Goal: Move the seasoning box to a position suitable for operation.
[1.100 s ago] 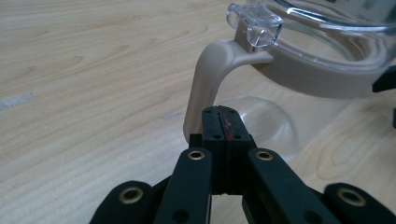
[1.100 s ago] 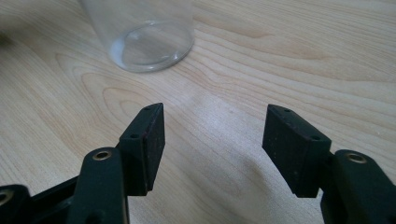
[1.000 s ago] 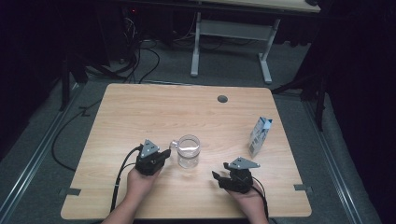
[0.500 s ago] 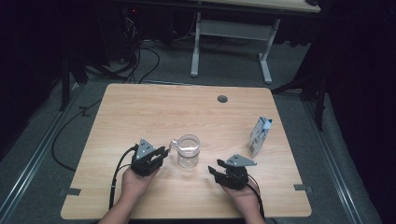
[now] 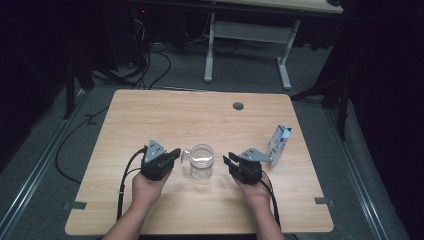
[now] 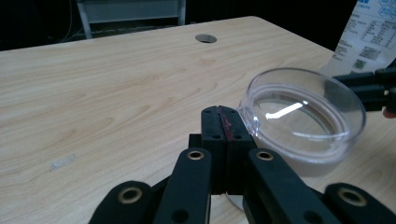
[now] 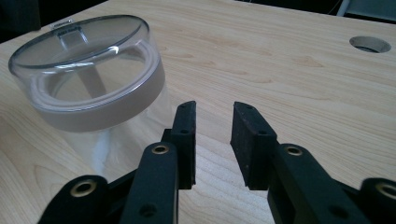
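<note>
Closest to the person's side of the wooden table [image 5: 150,120], two hands come in over the near edge, each carrying a black two-jaw gripper. The left gripper [image 5: 172,154] has its jaws pressed flat together with nothing between them; in the left gripper view the pads [image 6: 226,135] meet in a tight seam just beside the wall of the clear jar [image 6: 303,119], and I cannot tell whether they touch it. The right gripper [image 7: 212,133] has a narrow gap between its jaws, which have just been closing, and they hold nothing; bare tabletop shows through the gap. The clear jar [image 5: 201,161] stands upright on the table between the two grippers, its transparent lid on top and a small tab toward the left gripper. It sits nearer the left gripper than the right one [image 5: 229,162]. A little farther back, to the right, a small white and blue carton [image 5: 279,141] stands near the table's right edge. Beyond that, a round grommet hole [image 5: 238,106] sits near the far edge.
</note>
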A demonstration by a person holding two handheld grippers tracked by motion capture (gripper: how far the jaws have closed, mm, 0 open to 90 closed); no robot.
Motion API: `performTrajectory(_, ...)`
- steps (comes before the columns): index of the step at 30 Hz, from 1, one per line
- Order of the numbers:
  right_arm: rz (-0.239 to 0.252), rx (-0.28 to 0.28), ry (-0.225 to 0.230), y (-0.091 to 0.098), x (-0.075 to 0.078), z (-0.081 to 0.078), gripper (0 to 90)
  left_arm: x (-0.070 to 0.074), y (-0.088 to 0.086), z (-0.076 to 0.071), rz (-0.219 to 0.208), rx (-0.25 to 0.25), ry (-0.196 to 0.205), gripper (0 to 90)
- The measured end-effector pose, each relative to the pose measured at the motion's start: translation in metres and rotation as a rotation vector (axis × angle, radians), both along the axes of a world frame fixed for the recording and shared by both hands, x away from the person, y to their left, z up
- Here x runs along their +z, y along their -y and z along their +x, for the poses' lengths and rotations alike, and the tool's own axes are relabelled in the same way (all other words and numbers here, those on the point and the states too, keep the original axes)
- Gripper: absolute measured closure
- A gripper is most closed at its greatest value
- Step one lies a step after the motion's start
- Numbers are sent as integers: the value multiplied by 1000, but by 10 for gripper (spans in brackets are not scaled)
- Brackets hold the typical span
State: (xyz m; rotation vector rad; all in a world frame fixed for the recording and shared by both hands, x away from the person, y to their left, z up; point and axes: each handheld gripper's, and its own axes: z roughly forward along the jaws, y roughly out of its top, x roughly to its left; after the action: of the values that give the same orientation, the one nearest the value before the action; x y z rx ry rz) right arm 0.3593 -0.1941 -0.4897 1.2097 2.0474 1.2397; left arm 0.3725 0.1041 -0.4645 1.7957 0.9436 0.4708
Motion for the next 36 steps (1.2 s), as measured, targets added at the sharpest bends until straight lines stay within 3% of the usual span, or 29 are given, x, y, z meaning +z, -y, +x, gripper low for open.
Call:
performTrajectory(5,-56,41,15,-8,-2,-6,776,6,9,3,3,1,-2,899)
performTrajectory(8,-33,48,-16,-8,-4,-6,777,8,15,3,11,4,3,899)
performTrajectory(16,-68,37,7,-9,-4,-8,716,9,19,6,14,1,-1,899)
performTrajectory(18,-72,18,3,-9,-4,-8,649,10,20,6,16,-1,-2,899)
performTrajectory(26,-76,20,4,-9,-5,-9,681,9,23,8,35,4,-2,899)
performTrajectory(31,-80,35,32,-11,-3,-11,802,7,23,8,33,4,2,900)
performTrajectory(36,-75,39,21,-12,-3,-11,818,6,23,7,32,5,7,900)
